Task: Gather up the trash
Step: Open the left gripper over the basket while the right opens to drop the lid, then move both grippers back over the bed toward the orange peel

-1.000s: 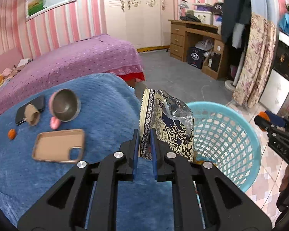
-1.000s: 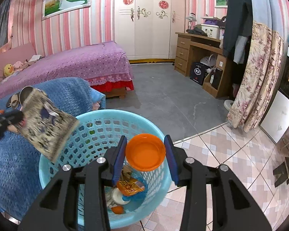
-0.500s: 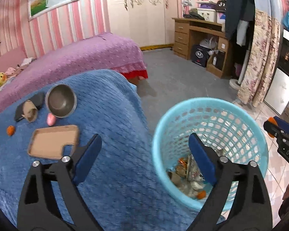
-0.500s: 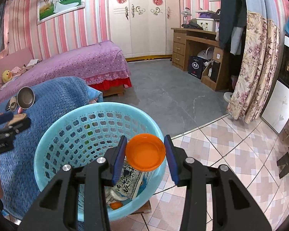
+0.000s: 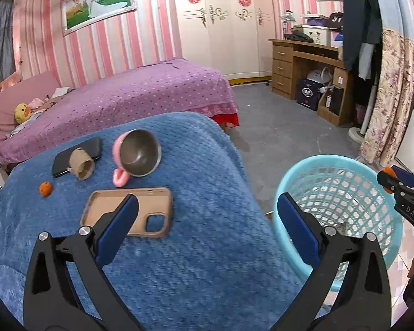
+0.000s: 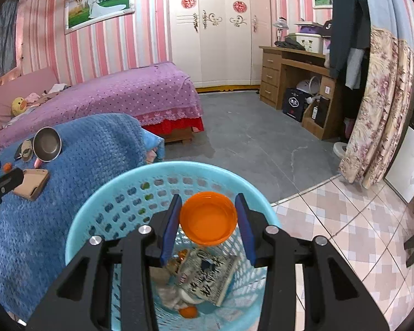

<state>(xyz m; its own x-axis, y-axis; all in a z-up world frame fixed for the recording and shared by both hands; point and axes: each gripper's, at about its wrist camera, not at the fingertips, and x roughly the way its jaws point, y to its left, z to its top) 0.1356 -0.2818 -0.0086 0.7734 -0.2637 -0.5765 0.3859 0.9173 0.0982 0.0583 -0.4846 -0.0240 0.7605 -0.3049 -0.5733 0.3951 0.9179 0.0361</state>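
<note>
Trash: a printed snack wrapper [image 6: 207,275] lies in the bottom of the light blue basket [image 6: 96,207], with a small orange piece [image 6: 189,311] and other scraps too jumbled to tell apart beside it.
Basket: stands on the floor, right against the edge of the blue blanket [image 5: 193,262]; its mesh wall [image 5: 345,193] also shows in the left wrist view.
Orange lid: a round orange lid [image 6: 208,219] hangs above the basket's opening, its hollow side toward the camera.
Right gripper: the right gripper [image 6: 208,220] has both blue pads pressed against the lid's rim, jaws part-way apart, over the basket.
Left gripper: the left gripper [image 5: 207,226] has its jaws opening, spread very wide, with nothing between them; one finger is over the blanket, the other in front of the basket's near rim.
Phone case: a tan phone case [image 5: 151,201] lies flat on the blanket, well to the side of the basket, partly behind the left gripper's finger.
Cup: a pink cup with a metal inside [image 5: 138,153] lies tipped on the blanket beyond the phone case, farther from the basket.
Paper cup: a brown paper cup [image 5: 81,164] lies on its side, resting on a dark phone [image 5: 60,162], beyond the pink cup from the basket.
Small orange thing: a small orange thing [image 5: 45,189] sits on the blanket, the farthest item from the basket; what it is I cannot tell.
</note>
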